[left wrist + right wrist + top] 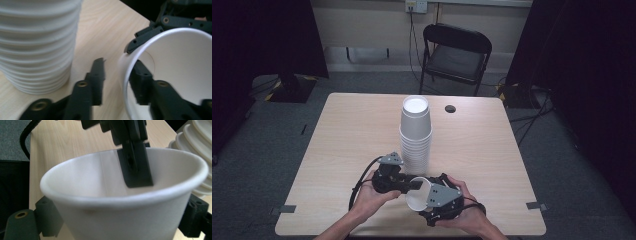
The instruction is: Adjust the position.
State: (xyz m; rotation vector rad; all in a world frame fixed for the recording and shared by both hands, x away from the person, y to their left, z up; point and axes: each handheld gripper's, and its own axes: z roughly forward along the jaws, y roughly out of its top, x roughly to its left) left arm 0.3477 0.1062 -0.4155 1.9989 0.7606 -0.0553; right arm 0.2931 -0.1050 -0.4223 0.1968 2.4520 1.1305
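1. The right gripper (432, 196) sits near the front edge of the table (352, 130), held in the person's right hand (467, 212). In the right gripper view its two black jaws stand on either side of a single white paper cup (120, 220), low on the cup's outer wall, and press against it. The jaws are set about as wide as the cup's lower body, closed on it.
2. The cup lies between those jaws with its open mouth turned toward the left gripper (409, 185).
3. The left gripper's jaws are partly open. In the left gripper view one jaw reaches inside the cup (175, 75), and the other stands outside it over the bare tabletop (110, 32).
4. The cup's rim and wall run through the gap between the left jaws. A clear space shows between the outer jaw and the wall, so these jaws straddle the wall without pinching it.
5. In the right gripper view the inner left jaw hangs down into the cup's mouth, close to the far inner wall.
6. A tall stack of white cups (415, 135) stands upright just beyond both grippers. In the left gripper view the stack (37, 45) rises beside the outer jaw, apart from it.
7. The person's left hand (372, 197) holds the left gripper.
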